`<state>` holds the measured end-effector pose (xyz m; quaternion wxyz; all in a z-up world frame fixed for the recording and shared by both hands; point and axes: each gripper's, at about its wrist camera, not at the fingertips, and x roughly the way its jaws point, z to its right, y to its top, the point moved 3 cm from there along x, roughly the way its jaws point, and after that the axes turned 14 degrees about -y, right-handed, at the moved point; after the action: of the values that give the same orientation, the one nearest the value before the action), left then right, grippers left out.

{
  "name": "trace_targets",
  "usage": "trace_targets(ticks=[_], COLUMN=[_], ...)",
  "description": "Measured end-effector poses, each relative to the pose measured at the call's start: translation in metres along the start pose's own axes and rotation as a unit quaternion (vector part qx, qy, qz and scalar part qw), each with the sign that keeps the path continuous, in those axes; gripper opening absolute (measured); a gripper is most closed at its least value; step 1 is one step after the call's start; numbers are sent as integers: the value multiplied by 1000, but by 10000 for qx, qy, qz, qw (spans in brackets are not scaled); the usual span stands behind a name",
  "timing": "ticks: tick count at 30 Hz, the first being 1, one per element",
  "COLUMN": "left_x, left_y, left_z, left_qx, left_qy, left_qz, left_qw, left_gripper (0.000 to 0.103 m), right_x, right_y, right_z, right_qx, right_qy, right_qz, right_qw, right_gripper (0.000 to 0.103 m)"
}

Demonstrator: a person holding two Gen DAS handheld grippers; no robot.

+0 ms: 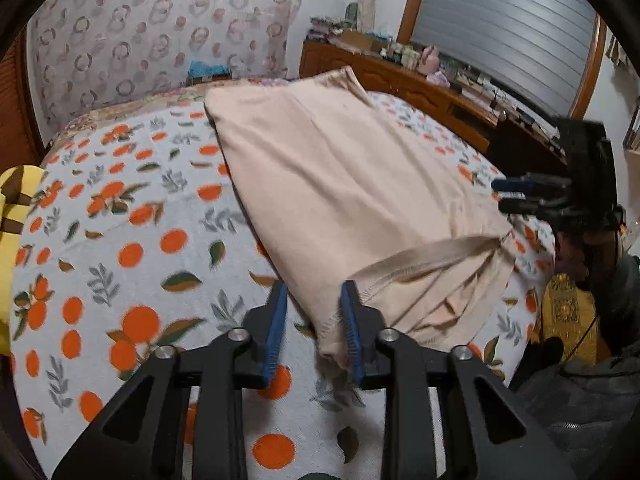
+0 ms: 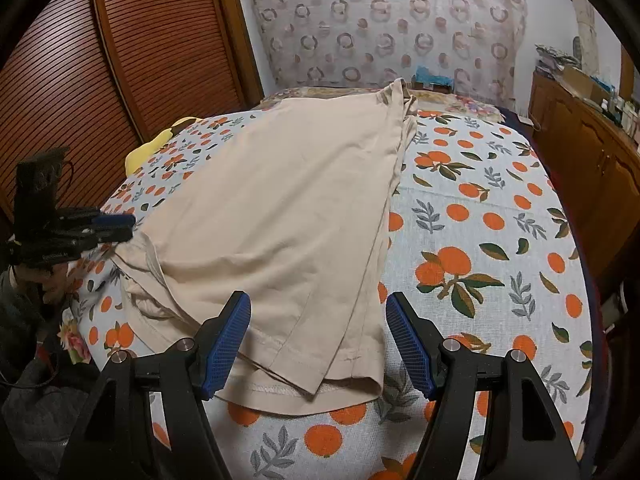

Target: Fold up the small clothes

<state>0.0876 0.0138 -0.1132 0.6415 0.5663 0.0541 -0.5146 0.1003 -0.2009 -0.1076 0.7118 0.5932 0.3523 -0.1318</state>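
A beige garment [image 1: 340,184] lies folded lengthwise on the orange-print bedspread [image 1: 120,248]; it also shows in the right wrist view [image 2: 280,216]. My left gripper [image 1: 314,304] is open, its blue pads on either side of the garment's near hem corner, which hangs between them. My right gripper [image 2: 318,320] is open wide just above the other hem corner, jaws apart and empty. Each gripper shows in the other's view, the right one [image 1: 516,196] and the left one [image 2: 112,228], at the garment's opposite near corners.
A yellow garment [image 1: 12,208] lies at the bed's left edge; it also shows in the right wrist view [image 2: 156,144]. A wooden dresser [image 1: 420,84] with clutter runs along the right. A slatted wooden wardrobe door [image 2: 100,80] stands left of the bed. A patterned curtain [image 2: 380,20] hangs behind.
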Motion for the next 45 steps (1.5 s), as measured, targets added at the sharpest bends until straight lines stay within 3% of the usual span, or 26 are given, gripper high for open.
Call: trace_targets(ticks=[8,10,12,16,20,38,41,45], left_x=[7,6,-2,-40,-55,-41,-38,-43], left_y=[-9,-10,-8,-5,-13,-35,-35,-21], left_z=[11,14,20,42,57,37,35,35], left_qx=[55,35,104,191,218,-118,-143,-138], left_qy=[-23,-13,68,87,160,254,191,99], left_qz=[-96,-56,114,892,1073,676,647,881], left_qw=[9999,10000,9999,9958,9939,9973,9976,9960], left_gripper=[19,10,10,10,5,5,4,3], right_x=[2,2,3,5,5,8,8,11], right_y=[-1,-1,-1,-4,-7,-17,-16,-11], right_z=[4,5,7,10,14,4,-3,-6], right_qx=[80,105,125,142,184,-41,-166,-322], right_qy=[-19,-16,-51,-128,-105,-165,-139,-68], right_qz=[-25,-37,-55,-125,-182,-402,-386,-386], right_qw=[10000,9999,9999,9997,9996,9990,9990,9987], right_gripper=[72,72,72,72,72,72,56,10])
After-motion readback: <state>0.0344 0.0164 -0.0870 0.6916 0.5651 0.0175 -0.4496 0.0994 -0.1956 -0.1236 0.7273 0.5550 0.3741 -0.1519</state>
